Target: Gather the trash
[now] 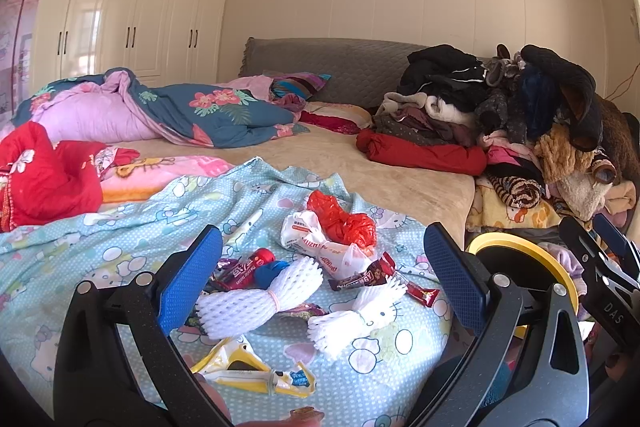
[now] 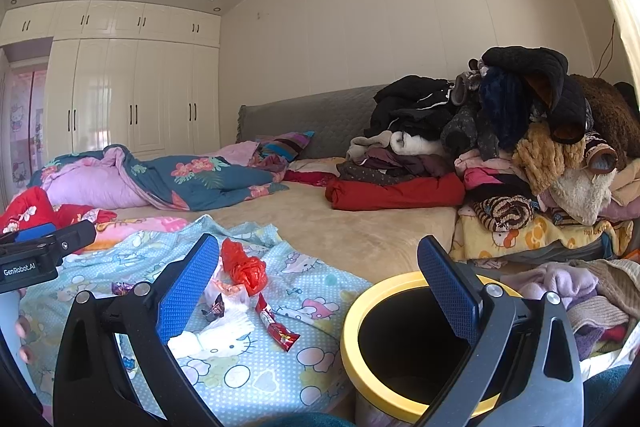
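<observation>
Two foam nets (image 1: 260, 297) lie slantwise — tied ends meeting; bin (image 2: 400, 347) upright.

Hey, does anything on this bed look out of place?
Yes: trash is scattered on the Hello Kitty sheet, including a red plastic bag, white foam fruit nets and candy wrappers. The yellow-rimmed trash bin beside the bed looks empty.
</observation>
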Motion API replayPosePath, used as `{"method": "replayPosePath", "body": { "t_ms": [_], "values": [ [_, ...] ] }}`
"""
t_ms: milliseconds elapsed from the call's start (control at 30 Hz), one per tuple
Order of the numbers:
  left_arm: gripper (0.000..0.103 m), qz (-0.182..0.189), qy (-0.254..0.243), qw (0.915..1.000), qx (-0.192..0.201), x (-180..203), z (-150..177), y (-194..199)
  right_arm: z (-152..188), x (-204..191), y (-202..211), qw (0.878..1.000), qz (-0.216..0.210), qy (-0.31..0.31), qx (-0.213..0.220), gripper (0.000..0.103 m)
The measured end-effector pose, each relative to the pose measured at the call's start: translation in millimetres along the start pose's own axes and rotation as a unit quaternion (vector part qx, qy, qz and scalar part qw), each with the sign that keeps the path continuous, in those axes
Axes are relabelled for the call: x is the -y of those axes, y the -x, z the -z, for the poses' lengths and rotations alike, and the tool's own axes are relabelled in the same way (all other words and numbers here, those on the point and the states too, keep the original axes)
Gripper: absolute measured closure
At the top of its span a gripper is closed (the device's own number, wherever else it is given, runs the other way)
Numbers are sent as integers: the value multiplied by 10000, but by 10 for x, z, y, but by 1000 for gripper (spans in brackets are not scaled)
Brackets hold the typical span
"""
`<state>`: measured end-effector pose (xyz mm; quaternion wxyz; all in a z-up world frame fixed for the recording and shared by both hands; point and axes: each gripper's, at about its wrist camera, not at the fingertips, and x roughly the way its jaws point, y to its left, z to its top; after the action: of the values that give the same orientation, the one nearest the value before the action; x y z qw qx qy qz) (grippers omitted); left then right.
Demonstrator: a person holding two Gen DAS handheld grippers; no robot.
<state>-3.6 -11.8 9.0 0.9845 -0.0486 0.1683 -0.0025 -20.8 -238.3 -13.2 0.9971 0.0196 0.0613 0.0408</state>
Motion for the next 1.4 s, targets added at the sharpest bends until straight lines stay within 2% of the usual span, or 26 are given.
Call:
{"method": "replayPosePath", "body": {
  "t_ms": [300, 600, 800, 1067, 1233, 1400],
  "values": [
    [10, 87, 48, 9999, -24, -26, -14, -13, 35, -36, -25, 10000, -88, 14, -45, 6],
    [10, -295, 316, 9990, 95, -335, -53, -57, 44, -318, -181, 9967, -700, 272, -293, 6],
    [10, -537, 541, 9969, 171, -603, -97, -52, 38, -626, -291, 9901, -1253, 239, -582, 6],
    [10, -631, 831, 9944, 160, -1021, -83, -52, 17, -1112, -419, 9751, -2020, 424, -805, 6],
    [10, -700, 976, 9927, 67, -1293, -24, -86, -8, -1300, -540, 9676, -2288, 428, -979, 6],
    [10, -597, 1088, 9922, -102, -1536, 118, -172, 46, -1372, -711, 9650, -2290, 477, -1186, 6]
  ]
}}
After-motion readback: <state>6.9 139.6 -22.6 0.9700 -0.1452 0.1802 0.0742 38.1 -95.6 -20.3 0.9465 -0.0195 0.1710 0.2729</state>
